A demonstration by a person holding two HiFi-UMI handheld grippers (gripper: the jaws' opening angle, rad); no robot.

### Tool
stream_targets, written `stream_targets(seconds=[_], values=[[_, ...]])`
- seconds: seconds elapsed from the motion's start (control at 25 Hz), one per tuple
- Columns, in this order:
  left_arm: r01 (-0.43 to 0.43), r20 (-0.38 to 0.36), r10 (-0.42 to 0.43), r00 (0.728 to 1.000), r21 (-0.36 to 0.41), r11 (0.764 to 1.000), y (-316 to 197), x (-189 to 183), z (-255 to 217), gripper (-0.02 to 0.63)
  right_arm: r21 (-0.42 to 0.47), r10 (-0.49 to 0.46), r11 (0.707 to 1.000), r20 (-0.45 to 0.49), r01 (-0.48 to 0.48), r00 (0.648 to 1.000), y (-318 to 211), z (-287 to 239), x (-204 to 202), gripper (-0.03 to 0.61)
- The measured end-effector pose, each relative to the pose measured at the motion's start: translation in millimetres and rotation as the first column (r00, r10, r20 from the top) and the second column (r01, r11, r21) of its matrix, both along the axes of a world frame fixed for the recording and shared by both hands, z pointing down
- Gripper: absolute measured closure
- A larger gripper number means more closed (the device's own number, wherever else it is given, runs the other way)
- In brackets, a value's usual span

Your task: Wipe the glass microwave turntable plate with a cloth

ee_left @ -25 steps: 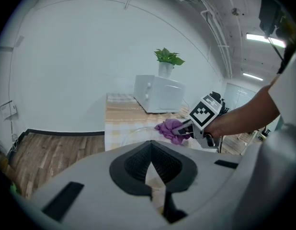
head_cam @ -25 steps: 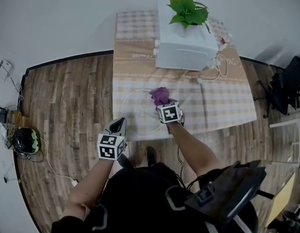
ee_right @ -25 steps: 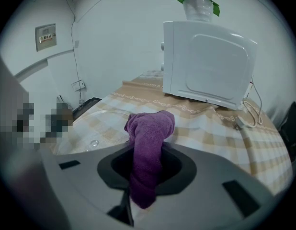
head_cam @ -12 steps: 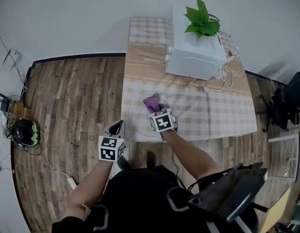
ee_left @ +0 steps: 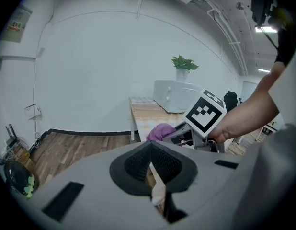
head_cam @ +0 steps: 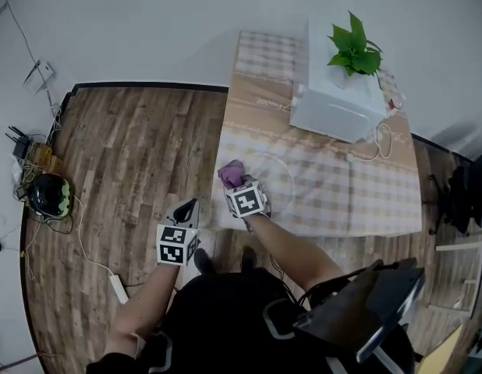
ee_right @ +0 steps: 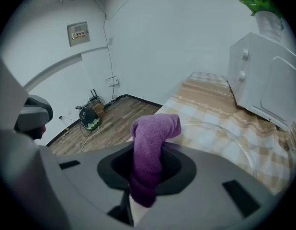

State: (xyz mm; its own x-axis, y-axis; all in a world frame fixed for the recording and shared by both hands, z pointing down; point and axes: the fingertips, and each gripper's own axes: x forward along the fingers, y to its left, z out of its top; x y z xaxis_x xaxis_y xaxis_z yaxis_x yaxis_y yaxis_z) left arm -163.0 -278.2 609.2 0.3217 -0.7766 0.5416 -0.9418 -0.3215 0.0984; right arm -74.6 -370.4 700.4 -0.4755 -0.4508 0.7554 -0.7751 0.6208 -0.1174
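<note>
The clear glass turntable plate (head_cam: 274,171) lies flat on the checked tablecloth (head_cam: 342,185), near the table's front left corner. My right gripper (head_cam: 235,184) is over the plate's left edge, shut on a purple cloth (head_cam: 231,174). In the right gripper view the cloth (ee_right: 150,147) hangs bunched from the gripper (ee_right: 144,186), with the plate's rim (ee_right: 234,140) just beyond. My left gripper (head_cam: 189,207) is off the table, over the wooden floor to the left, shut and holding nothing. The left gripper view shows its shut tips (ee_left: 155,188) and, beyond them, the cloth (ee_left: 161,131).
A white microwave (head_cam: 338,104) with a potted plant (head_cam: 354,45) on top stands at the table's back right, with a cable (head_cam: 377,142) beside it. On the floor at left sit a black round device (head_cam: 47,195) and cords. A dark chair (head_cam: 366,310) is behind me at right.
My right gripper has carried the purple cloth leftward across the plate to its left edge. The left gripper has stayed low beside the table. The head view has shifted.
</note>
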Motion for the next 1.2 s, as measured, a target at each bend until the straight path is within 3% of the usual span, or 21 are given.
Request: stream_targets(seconds=[0.24, 0.72, 1.2], values=[[-0.071, 0.076, 0.07, 0.995, 0.013, 0.997, 1, 6, 1, 0.612, 0.005, 0.03, 1.0, -0.019, -0.03, 0.999, -6, 4, 11, 0.492], [-0.14, 0.041, 0.139, 0.989, 0.002, 0.99, -8, 41, -2, 0.612, -0.006, 0.122, 0.992, -0.026, -0.122, 0.992, -8, 4, 63, 0.492], [-0.191, 0.02, 0.19, 0.982, 0.04, 0.981, -18, 88, -14, 0.612, -0.01, 0.187, 0.982, -0.048, -0.188, 0.981, -11, 9, 128, 0.492]])
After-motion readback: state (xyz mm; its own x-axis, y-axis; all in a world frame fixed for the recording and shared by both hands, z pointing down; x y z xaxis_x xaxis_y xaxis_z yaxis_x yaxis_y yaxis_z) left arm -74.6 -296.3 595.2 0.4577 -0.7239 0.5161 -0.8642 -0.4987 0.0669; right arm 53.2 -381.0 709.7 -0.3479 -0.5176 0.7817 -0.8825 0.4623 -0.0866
